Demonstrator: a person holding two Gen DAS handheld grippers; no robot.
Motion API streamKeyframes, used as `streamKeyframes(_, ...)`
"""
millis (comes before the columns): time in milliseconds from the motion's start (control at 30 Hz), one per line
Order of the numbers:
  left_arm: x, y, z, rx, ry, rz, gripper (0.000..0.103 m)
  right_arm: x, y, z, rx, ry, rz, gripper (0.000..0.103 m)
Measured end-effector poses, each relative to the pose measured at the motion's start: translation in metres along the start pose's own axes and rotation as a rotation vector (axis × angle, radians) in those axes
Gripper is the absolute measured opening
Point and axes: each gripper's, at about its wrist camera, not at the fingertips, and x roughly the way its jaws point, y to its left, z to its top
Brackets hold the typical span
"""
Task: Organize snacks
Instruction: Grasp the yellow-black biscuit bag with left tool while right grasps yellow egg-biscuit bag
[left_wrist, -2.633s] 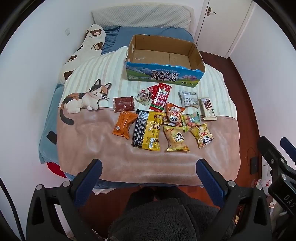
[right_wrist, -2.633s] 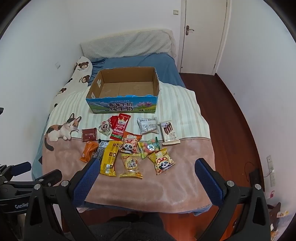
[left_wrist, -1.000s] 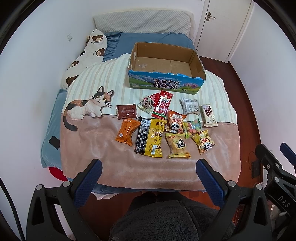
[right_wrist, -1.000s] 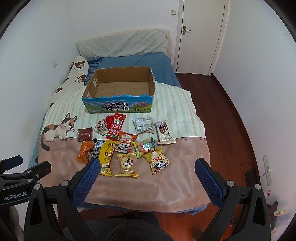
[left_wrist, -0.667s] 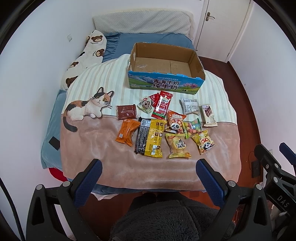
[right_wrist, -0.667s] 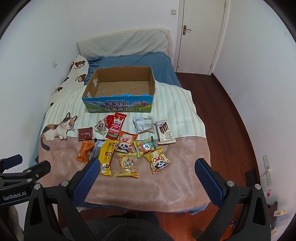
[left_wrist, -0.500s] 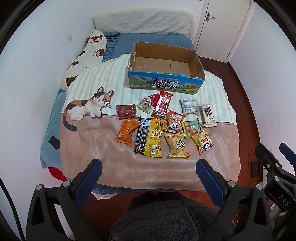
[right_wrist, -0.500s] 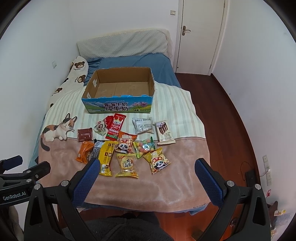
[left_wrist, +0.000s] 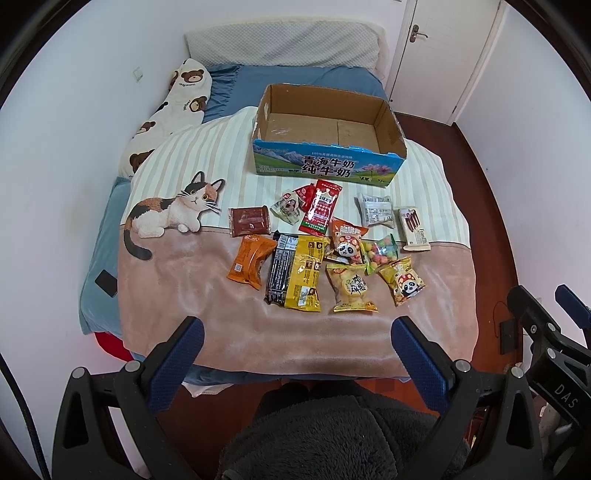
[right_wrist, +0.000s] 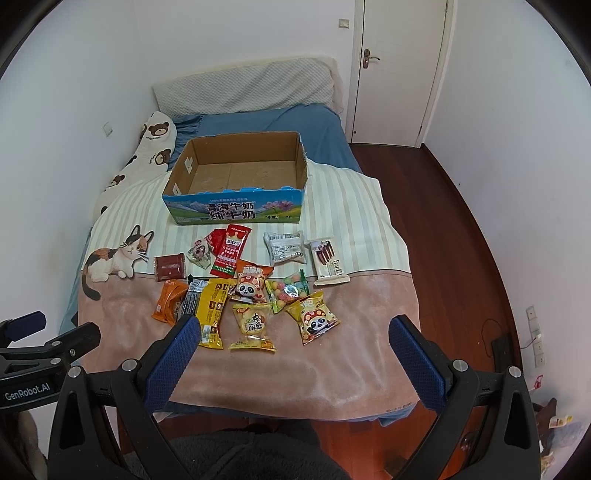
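Several snack packets lie in a cluster on the bed blanket (left_wrist: 177, 280) (right_wrist: 122, 306): an orange pack (left_wrist: 251, 263) (right_wrist: 169, 301), a yellow-black bag (left_wrist: 297, 275) (right_wrist: 212, 312), a red sachet (left_wrist: 320, 207) (right_wrist: 231, 250), panda packs (left_wrist: 402, 281) (right_wrist: 313, 316) and a wafer pack (left_wrist: 413, 229) (right_wrist: 328, 261). Behind them stands an empty open cardboard box (left_wrist: 325, 168) (right_wrist: 236, 210). My left gripper (left_wrist: 297, 352) hovers open over the bed's near edge, well short of the snacks. My right gripper (right_wrist: 293, 352) is open too, at the same distance, nothing between its fingers.
A bear-print pillow (left_wrist: 166, 118) and a grey pillow (left_wrist: 284, 44) lie at the head of the bed. White walls close in on the left; a door (right_wrist: 399, 70) and wood floor (right_wrist: 454, 229) lie right. A person's dark fleece garment (left_wrist: 325, 435) fills the bottom.
Both views pulled back and rose slightly over the first seconds, then held almost still. The snacks and box stayed where they were, and both grippers stayed open.
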Motion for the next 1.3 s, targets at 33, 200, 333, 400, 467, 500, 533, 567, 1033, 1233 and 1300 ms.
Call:
streamKeyframes(33,0.000,0.000,0.000,0.000,-0.001,0.001,0.103,0.000,0.000,0.000,-0.002,0.000,0.001,0.103)
streamKeyframes(200,0.011,-0.005,-0.003,0.007,0.020,-0.002,0.103,0.003,-0.002,-0.004,0.010,0.017,0.009,0.103)
streamKeyframes(333,0.042,-0.003,0.004,-0.010,0.043,0.019,0.103,0.021,-0.005,-0.003,0.030,0.046,0.035,0.103)
streamKeyframes(400,0.060,0.002,0.010,-0.022,0.051,0.037,0.103,0.035,-0.006,-0.002,0.039,0.071,0.045,0.103)
streamKeyframes(467,0.084,0.006,0.017,-0.024,0.066,0.059,0.103,0.056,-0.008,-0.001,0.047,0.109,0.062,0.103)
streamKeyframes(500,0.093,0.008,0.019,-0.024,0.074,0.068,0.103,0.066,-0.008,-0.001,0.048,0.126,0.064,0.103)
streamKeyframes(533,0.107,0.010,0.023,-0.021,0.093,0.080,0.103,0.078,-0.008,-0.001,0.050,0.147,0.066,0.103)
streamKeyframes(567,0.124,0.011,0.027,-0.015,0.123,0.085,0.103,0.090,-0.008,-0.002,0.052,0.167,0.074,0.103)
streamKeyframes(1033,0.302,0.025,0.041,-0.040,0.455,0.005,0.103,0.279,0.003,-0.014,0.084,0.473,0.203,0.103)
streamKeyframes(1233,0.362,0.008,0.050,0.093,0.522,-0.024,0.102,0.334,0.022,-0.025,0.103,0.590,0.222,0.103)
streamKeyframes(1300,0.376,0.000,0.050,0.151,0.532,-0.035,0.099,0.351,0.033,-0.028,0.098,0.632,0.205,0.103)
